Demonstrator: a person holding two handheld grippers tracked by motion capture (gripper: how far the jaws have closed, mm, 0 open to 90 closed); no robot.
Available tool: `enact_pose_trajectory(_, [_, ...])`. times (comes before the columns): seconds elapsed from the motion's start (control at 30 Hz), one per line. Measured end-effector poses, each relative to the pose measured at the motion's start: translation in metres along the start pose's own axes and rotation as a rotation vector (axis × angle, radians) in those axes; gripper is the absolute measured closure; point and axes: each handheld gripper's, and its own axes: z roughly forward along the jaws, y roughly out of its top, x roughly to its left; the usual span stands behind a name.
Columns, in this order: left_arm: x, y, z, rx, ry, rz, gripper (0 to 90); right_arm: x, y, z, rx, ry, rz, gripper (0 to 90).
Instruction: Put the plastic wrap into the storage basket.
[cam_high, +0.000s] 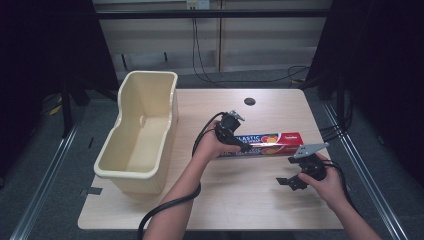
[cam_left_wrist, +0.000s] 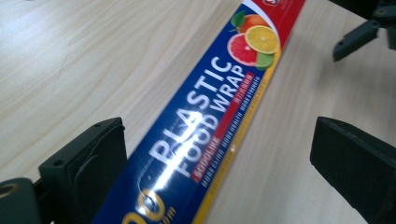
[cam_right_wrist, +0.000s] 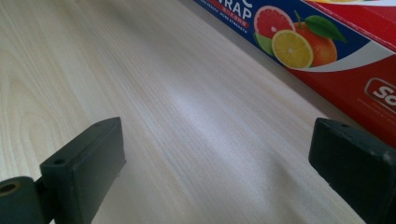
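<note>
A long blue and red plastic food wrap box (cam_high: 272, 144) lies flat on the wooden table (cam_high: 235, 200), right of centre. My left gripper (cam_high: 243, 146) hovers over the box's left end. In the left gripper view the jaws of the left gripper (cam_left_wrist: 217, 163) stand wide open astride the box (cam_left_wrist: 210, 107), which sits closer to the left jaw. My right gripper (cam_high: 287, 171) is open just in front of the box's right end. In the right gripper view the right gripper (cam_right_wrist: 217, 163) has bare table between its jaws, and the box (cam_right_wrist: 327, 42) runs along the upper right.
A deep cream plastic tub (cam_high: 150, 90) stands on the table's left side and overhangs the left edge. A dark round hole (cam_high: 250, 101) sits near the far edge. The other hand's gripper (cam_left_wrist: 359, 35) shows beyond the box. Black cables trail from both grippers.
</note>
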Motion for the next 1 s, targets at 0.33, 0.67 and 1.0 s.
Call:
enact_pose_trajectory(0.33, [0.005, 0.004, 0.025, 0.059, -0.015, 0.037, 3.2, -0.001, 0.000, -0.001, -0.008, 0.003, -0.003, 3.6])
enact_pose_trajectory(0.67, [0.006, 0.001, 0.038, 0.126, -0.015, 0.060, 7.2, -0.002, 0.000, -0.002, -0.010, 0.003, 0.004, 3.7])
enact_pose_trajectory(1.0, [0.009, 0.001, 0.039, 0.132, -0.016, 0.104, 19.0, -0.002, -0.001, -0.004, -0.023, -0.002, 0.007, 4.2])
